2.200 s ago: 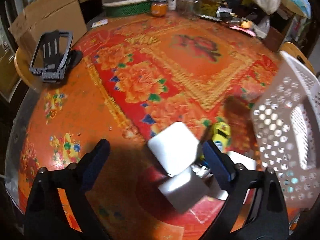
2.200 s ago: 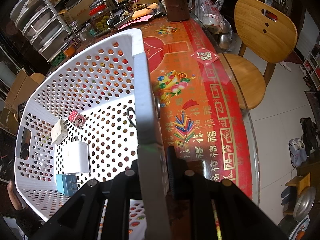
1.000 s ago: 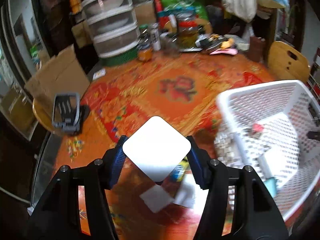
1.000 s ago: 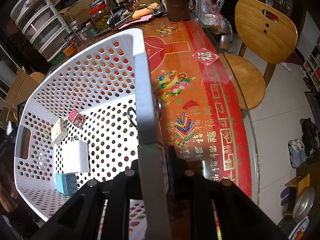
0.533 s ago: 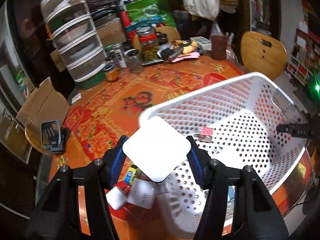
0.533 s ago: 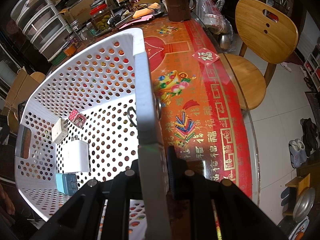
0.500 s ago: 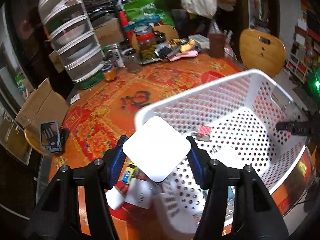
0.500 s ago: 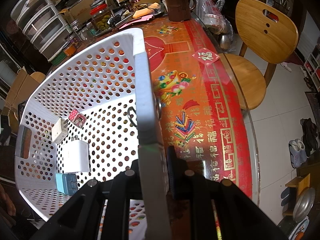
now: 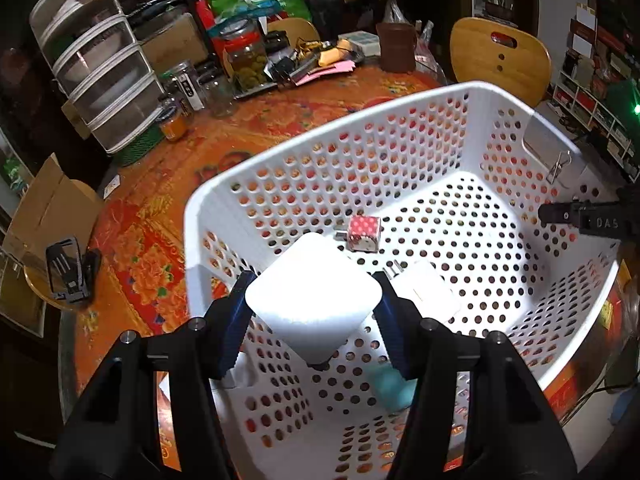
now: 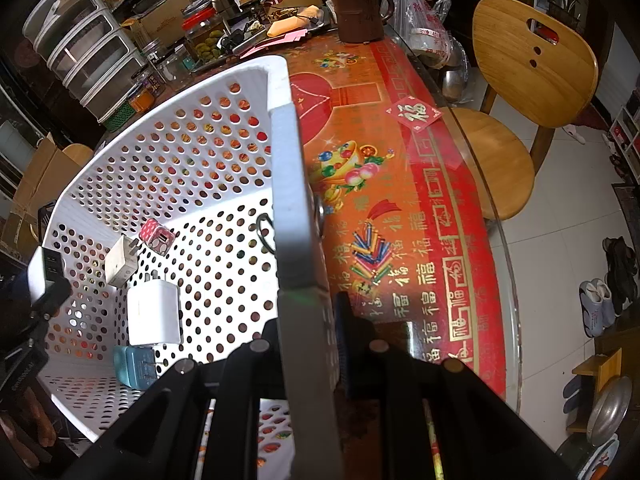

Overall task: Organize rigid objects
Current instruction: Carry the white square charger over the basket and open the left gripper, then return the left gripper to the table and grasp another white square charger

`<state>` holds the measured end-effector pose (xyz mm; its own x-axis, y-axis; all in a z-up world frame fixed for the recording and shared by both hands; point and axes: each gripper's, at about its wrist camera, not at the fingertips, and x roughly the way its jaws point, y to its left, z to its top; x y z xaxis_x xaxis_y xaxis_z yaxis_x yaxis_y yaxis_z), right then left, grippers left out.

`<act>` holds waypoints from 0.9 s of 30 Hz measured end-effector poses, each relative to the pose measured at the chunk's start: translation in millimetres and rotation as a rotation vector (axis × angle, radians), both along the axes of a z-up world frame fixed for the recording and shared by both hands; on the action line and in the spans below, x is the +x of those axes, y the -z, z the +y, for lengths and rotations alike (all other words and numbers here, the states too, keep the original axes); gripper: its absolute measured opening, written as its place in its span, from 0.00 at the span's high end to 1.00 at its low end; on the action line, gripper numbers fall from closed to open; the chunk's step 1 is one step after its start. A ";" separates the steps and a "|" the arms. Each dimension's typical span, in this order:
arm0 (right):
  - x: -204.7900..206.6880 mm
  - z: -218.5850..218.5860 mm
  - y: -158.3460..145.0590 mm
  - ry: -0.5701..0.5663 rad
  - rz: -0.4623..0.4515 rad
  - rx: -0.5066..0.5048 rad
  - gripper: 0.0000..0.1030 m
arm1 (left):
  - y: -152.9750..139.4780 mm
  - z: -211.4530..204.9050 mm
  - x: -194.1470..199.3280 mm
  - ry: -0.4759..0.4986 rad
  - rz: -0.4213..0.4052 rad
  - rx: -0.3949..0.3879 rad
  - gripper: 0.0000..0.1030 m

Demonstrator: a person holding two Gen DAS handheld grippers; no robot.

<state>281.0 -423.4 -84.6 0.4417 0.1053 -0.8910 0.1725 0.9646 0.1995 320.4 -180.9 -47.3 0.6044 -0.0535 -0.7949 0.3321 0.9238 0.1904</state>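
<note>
My left gripper (image 9: 314,304) is shut on a white square charger block (image 9: 314,300) and holds it above the near-left corner of the white perforated basket (image 9: 360,128). That charger also shows in the right wrist view (image 10: 44,272), over the basket's left rim. Inside the basket lie a pink dotted cube charger (image 10: 157,237), a small white plug (image 10: 121,261), a large white charger (image 10: 153,311) and a blue charger (image 10: 134,360). My right gripper (image 10: 308,320) is shut on the basket's rim (image 10: 294,208) and holds it tilted.
The round table has a red-orange floral cloth (image 9: 160,208). A black phone stand (image 9: 66,272) is at its left edge. Jars, a drawer unit (image 9: 104,80) and a brown mug (image 10: 360,8) stand at the back. A wooden chair (image 10: 532,68) is at the right.
My left gripper picked the white charger off the table, lifted it and carried it right to over the basket. The right gripper and basket have stayed still.
</note>
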 end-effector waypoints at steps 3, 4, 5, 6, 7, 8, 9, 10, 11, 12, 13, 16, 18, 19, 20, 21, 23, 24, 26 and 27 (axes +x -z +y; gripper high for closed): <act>0.2 0.2 -0.1 -0.001 0.002 -0.002 0.86 | 1.9 -1.4 -1.2 0.017 -0.013 -0.003 0.35; 0.3 0.3 -0.2 -0.001 0.002 -0.002 0.86 | -1.1 -0.8 -2.9 0.022 -0.027 -0.006 0.23; 0.4 0.4 -0.2 -0.001 0.002 -0.002 0.86 | -4.1 0.0 -5.5 0.029 -0.048 -0.011 0.13; 0.4 0.4 -0.2 -0.002 0.001 -0.002 0.86 | -7.7 1.4 -8.6 0.037 -0.069 -0.018 0.09; 0.4 0.5 -0.3 -0.002 0.002 0.000 0.86 | -13.2 3.6 -11.1 0.041 -0.082 -0.022 0.07; 0.5 0.5 -0.3 -0.002 0.002 -0.002 0.86 | -19.5 7.8 -15.4 0.045 -0.101 -0.034 0.07; 0.7 0.4 -0.5 -0.002 0.002 -0.003 0.86 | -23.8 11.3 -18.1 0.044 -0.109 -0.042 0.06; 0.9 0.4 -0.8 -0.001 0.002 -0.002 0.86 | -28.6 17.9 -22.1 0.040 -0.120 -0.053 0.06; 1.1 0.5 -1.0 -0.001 0.002 -0.002 0.86 | -34.0 25.2 -26.1 0.033 -0.131 -0.060 0.06; 1.1 0.3 -0.9 -0.002 0.003 -0.001 0.86 | -38.1 33.2 -29.8 0.024 -0.144 -0.066 0.06; 1.0 0.2 -1.1 -0.003 0.001 0.001 0.86 | -43.6 46.4 -34.4 0.003 -0.159 -0.076 0.06; 0.7 -0.3 -1.1 -0.003 -0.001 0.004 0.86 | -54.9 95.7 -46.3 -0.090 -0.182 -0.129 0.02; 0.9 -0.4 -1.0 -0.002 -0.003 0.005 0.86 | -54.0 128.4 -50.9 -0.148 -0.182 -0.165 0.01; 0.6 -0.4 -0.8 -0.002 -0.003 0.004 0.86 | -46.5 150.4 -52.3 -0.182 -0.173 -0.172 0.01; 0.8 -0.2 -0.9 -0.002 -0.004 0.002 0.86 | -41.1 161.7 -53.4 -0.192 -0.169 -0.171 0.01; -0.2 0.0 -0.7 -0.003 -0.005 0.002 0.86 | -29.5 176.2 -54.3 -0.208 -0.156 -0.162 0.01; -0.9 -0.1 -0.5 -0.002 -0.007 0.003 0.86 | -7.4 198.0 -55.6 -0.252 -0.127 -0.157 0.01; -1.5 -0.3 -0.3 0.000 -0.010 0.000 0.86 | 5.9 208.9 -56.6 -0.267 -0.110 -0.166 0.01; -1.8 -0.4 -0.4 0.003 -0.013 0.001 0.86 | 32.5 227.2 -56.7 -0.306 -0.071 -0.176 0.01; -2.2 -0.7 -0.5 0.004 -0.016 0.003 0.86 | 42.2 231.7 -57.0 -0.318 -0.057 -0.181 0.01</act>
<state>278.7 -424.0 -84.1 0.4560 0.1065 -0.8836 0.1731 0.9632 0.2054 263.4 50.8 -89.5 0.6566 0.0077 -0.7542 0.0164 0.9996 0.0245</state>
